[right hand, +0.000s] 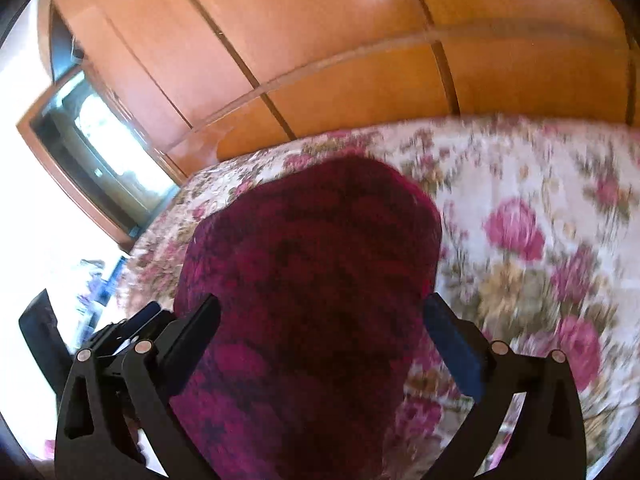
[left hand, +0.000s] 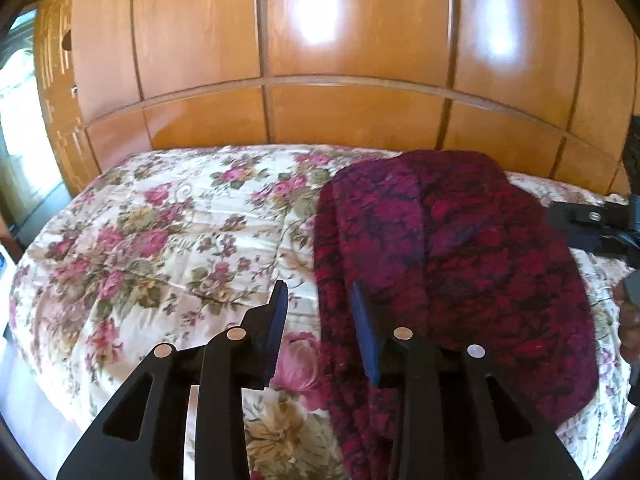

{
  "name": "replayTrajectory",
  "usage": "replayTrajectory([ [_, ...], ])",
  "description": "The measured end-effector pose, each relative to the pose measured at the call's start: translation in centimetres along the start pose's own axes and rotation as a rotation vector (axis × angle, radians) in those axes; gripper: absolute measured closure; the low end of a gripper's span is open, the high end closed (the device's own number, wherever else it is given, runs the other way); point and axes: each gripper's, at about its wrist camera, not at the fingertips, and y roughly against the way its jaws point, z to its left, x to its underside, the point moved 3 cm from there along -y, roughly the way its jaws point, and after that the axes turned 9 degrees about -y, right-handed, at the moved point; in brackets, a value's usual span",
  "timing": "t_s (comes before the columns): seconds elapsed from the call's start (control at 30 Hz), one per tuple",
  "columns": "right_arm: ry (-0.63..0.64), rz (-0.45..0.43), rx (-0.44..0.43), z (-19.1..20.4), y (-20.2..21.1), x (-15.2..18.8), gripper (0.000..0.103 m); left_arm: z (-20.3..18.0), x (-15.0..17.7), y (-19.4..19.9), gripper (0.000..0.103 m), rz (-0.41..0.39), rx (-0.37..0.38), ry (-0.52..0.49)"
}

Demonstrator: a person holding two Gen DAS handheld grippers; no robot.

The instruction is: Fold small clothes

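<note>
A dark red and magenta knitted garment (left hand: 452, 264) lies folded on the floral bedspread (left hand: 160, 240). My left gripper (left hand: 320, 300) is open, its fingers above the garment's left edge, the right finger (left hand: 366, 332) over the knit. In the right wrist view the garment (right hand: 312, 280) fills the middle, and my right gripper (right hand: 320, 320) is open wide with a finger on each side of it. The right gripper also shows at the right edge of the left wrist view (left hand: 596, 224). The left gripper shows at lower left in the right wrist view (right hand: 132, 328).
A glossy wooden wardrobe (left hand: 320, 80) stands right behind the bed. A bright window or mirror (right hand: 104, 144) is at the left. The bedspread (right hand: 540, 220) extends to the right of the garment. The bed edge drops off at lower left (left hand: 24, 360).
</note>
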Motion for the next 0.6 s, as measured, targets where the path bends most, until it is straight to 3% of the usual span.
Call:
replayTrajectory([
  [0.07,-0.055,0.032,-0.040,-1.5,-0.2,0.4,0.002,0.4,0.5,-0.7,0.058,0.034,-0.006,0.017],
  [0.33,-0.141,0.139,-0.215,-3.9,-2.7,1.4,0.002,1.4,1.6,-2.2,0.051,0.084,0.074,0.075],
  [0.43,-0.177,0.186,-0.289,-4.5,-3.9,1.3,0.002,2.0,1.7,-2.5,0.048,0.083,0.141,0.100],
  [0.5,-0.195,0.211,-0.328,-4.9,-4.5,1.3,0.002,3.5,1.7,-2.0,0.046,0.054,0.244,0.176],
  [0.6,-0.199,0.214,-0.347,-5.0,-4.7,1.0,0.002,5.3,1.6,-1.1,0.027,0.015,0.355,0.262],
])
